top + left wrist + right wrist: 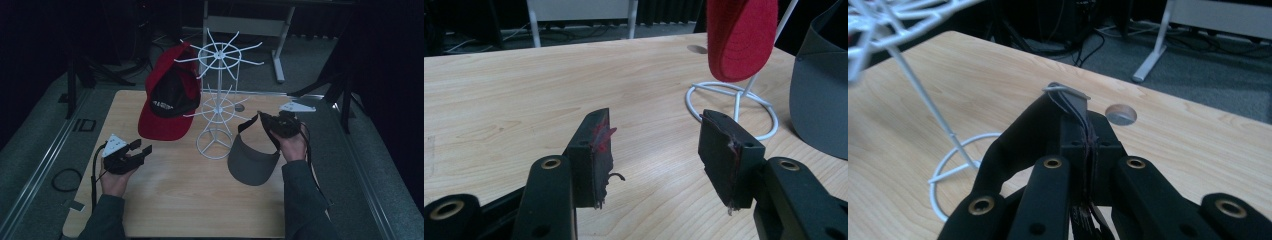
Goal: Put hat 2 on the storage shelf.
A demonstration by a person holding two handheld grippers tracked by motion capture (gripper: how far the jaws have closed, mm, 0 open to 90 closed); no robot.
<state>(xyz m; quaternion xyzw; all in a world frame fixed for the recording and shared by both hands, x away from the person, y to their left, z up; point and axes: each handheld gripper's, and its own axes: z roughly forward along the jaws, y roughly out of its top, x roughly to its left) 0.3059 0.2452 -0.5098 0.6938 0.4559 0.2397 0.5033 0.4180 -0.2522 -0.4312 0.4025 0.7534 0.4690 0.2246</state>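
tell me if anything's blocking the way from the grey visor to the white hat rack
Nothing visible does. The right claw is shut on the strap of the grey visor, held just right of the white rack. The rack's near prongs on that side are bare; the red cap hangs on its far left side, out of the path.

Cap: red cap (167, 100) hanging on the rack
Rack: white wire rack (218, 95) standing mid-table
Table: pale wood table (200, 200)

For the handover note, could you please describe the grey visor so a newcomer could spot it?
On the wooden table, find the white wire rack. Just to its right the grey visor hangs by its strap from the right claw. Unlike the red cap, it has no crown.
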